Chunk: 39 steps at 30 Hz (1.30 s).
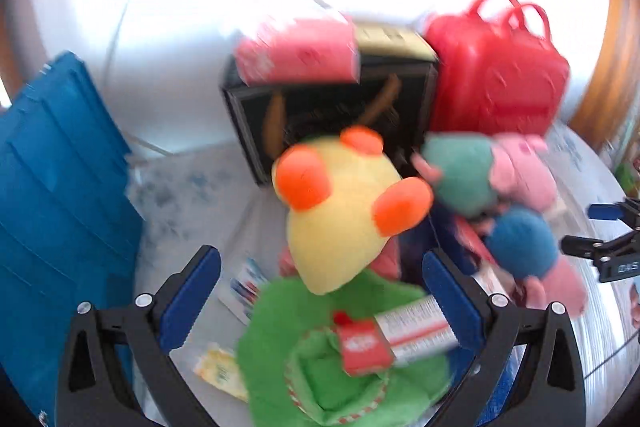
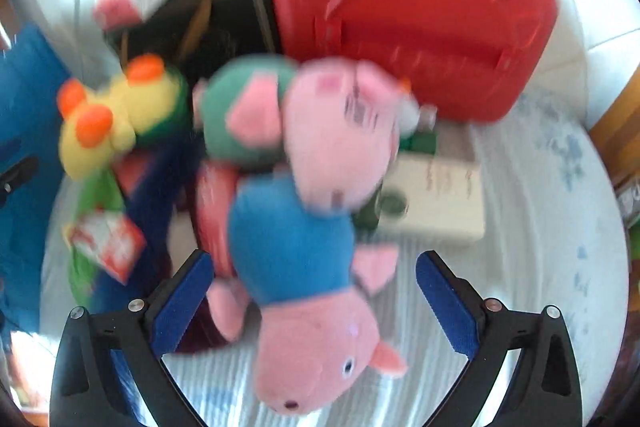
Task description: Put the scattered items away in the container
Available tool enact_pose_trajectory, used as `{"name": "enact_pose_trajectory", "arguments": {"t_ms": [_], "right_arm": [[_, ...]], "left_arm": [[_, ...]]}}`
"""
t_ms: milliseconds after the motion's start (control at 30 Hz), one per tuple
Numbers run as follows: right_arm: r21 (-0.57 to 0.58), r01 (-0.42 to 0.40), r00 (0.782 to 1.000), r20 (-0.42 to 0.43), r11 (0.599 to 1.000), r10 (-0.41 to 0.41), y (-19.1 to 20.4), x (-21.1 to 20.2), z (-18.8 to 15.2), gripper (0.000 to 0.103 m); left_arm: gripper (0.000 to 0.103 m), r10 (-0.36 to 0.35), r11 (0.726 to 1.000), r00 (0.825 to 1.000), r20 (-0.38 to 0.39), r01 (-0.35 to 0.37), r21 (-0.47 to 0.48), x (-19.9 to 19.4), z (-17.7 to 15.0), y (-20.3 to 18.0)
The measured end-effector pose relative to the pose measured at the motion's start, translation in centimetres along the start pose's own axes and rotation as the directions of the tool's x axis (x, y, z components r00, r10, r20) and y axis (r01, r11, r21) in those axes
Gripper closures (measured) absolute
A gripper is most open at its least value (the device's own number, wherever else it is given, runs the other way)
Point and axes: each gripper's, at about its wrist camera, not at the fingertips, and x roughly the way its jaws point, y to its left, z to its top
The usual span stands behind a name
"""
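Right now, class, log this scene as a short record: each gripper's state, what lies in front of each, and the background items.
left gripper: open, empty
in front of left: yellow plush above green plush
right gripper: open, empty
in front of right: blue-shirted pig plush, green-shirted pig plush
behind: red case, black box
left side: blue bin

A pale patterned bedspread (image 2: 532, 187) carries plush toys (image 2: 296, 247) and a red case (image 2: 400, 7).

— That plush duck (image 1: 340, 219)?
— Yellow, orange feet, green cloth (image 1: 340, 359) beneath.
— The pigs?
— Pink; one's top is blue (image 2: 288, 247), the other's teal (image 2: 244, 115).
— And the case (image 2: 408, 15)?
— Red. The crate (image 1: 52, 195) is blue.
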Motion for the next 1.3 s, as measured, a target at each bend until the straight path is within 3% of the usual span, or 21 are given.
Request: {"name": "enact_pose_trajectory", "arguments": {"t_ms": [100,167,267,367,433,467,533,567,700,733,767,900,1000,1067,1133,1233,1300], "right_arm": [[0.007,0.071,0.988,0.137,0.997,-0.071,0.9,-1.9,4.5,0.001],[0.024,0.069,0.984,0.164,0.997,-0.072,1.4,-0.9,7.8,0.001],[0.043,0.102,0.986,0.128,0.994,-0.107,1.1,3.6,11.6,0.001],[0.038,0.156,0.988,0.010,0.987,-0.157,0.9,10.9,12.8,0.001],[0.089,0.083,0.994,-0.082,0.993,-0.076,-0.3,14.8,11.7,0.000],[0.103,0.069,0.997,-0.053,0.992,-0.064,-0.5,14.5,11.5,0.000],[0.054,0.040,0.994,-0.104,0.998,-0.034,-0.1,13.9,11.1,0.000],[0.023,0.013,0.990,-0.138,1.000,-0.009,0.0,13.6,10.6,0.000],[0.051,-0.066,0.952,-0.297,0.997,0.078,-0.8,13.5,6.0,0.001],[0.043,-0.078,0.947,-0.310,0.996,0.088,-0.6,13.2,4.2,0.000],[0.002,-0.072,0.957,-0.283,0.997,0.070,0.0,12.1,2.9,0.001],[0.018,-0.093,0.945,-0.314,0.995,0.094,0.9,8.7,-2.1,0.001],[-0.029,-0.133,0.908,-0.405,0.991,0.110,1.5,6.9,-4.6,0.001],[-0.065,-0.143,0.913,-0.393,0.988,0.106,1.7,5.3,-4.2,0.001],[-0.059,-0.130,0.950,-0.293,0.990,0.107,1.3,3.3,-1.7,0.001],[-0.002,-0.047,0.996,-0.081,0.999,0.046,-0.2,1.7,3.5,0.000],[0.063,0.014,1.000,0.000,0.998,-0.014,-0.6,2.1,5.7,0.000]], "left_arm": [[0.000,0.093,0.992,0.996,0.006,-0.092,-0.088,2.5,3.2,2.6],[0.000,0.151,0.981,0.988,-0.021,-0.153,-0.119,5.7,4.5,4.4],[0.000,0.212,0.964,0.972,-0.098,-0.225,-0.144,11.6,5.4,6.7],[0.000,0.202,0.964,0.959,-0.198,-0.230,-0.130,17.4,4.6,7.6],[0.000,0.207,0.954,0.947,-0.245,-0.251,-0.165,19.6,3.4,8.4],[0.000,0.153,0.951,0.950,-0.271,-0.216,-0.221,20.1,2.7,9.1],[0.000,0.014,0.933,0.947,-0.321,-0.128,-0.338,20.4,1.4,10.3],[0.000,-0.025,0.933,0.942,-0.334,-0.098,-0.345,20.3,0.9,10.3],[0.000,-0.105,0.949,0.936,-0.336,-0.007,-0.316,17.7,-1.5,8.5],[0.000,-0.124,0.952,0.935,-0.332,0.018,-0.304,16.8,-2.1,7.7],[0.000,-0.144,0.956,0.934,-0.327,0.046,-0.289,15.7,-3.0,6.9],[0.000,-0.183,0.970,0.924,-0.337,0.114,-0.213,11.2,-6.8,4.1],[0.000,-0.186,0.982,0.907,-0.378,0.155,-0.112,8.3,-8.7,2.0],[0.000,-0.138,0.989,0.923,-0.360,0.148,0.000,6.3,-8.8,1.3],[0.000,-0.068,0.995,0.960,-0.273,0.087,0.056,4.7,-7.4,1.2],[0.000,-0.043,0.999,0.988,-0.152,0.042,-0.010,4.7,-3.5,1.6],[0.000,-0.058,0.998,0.991,-0.121,0.052,-0.046,6.9,-0.7,1.2]]}}
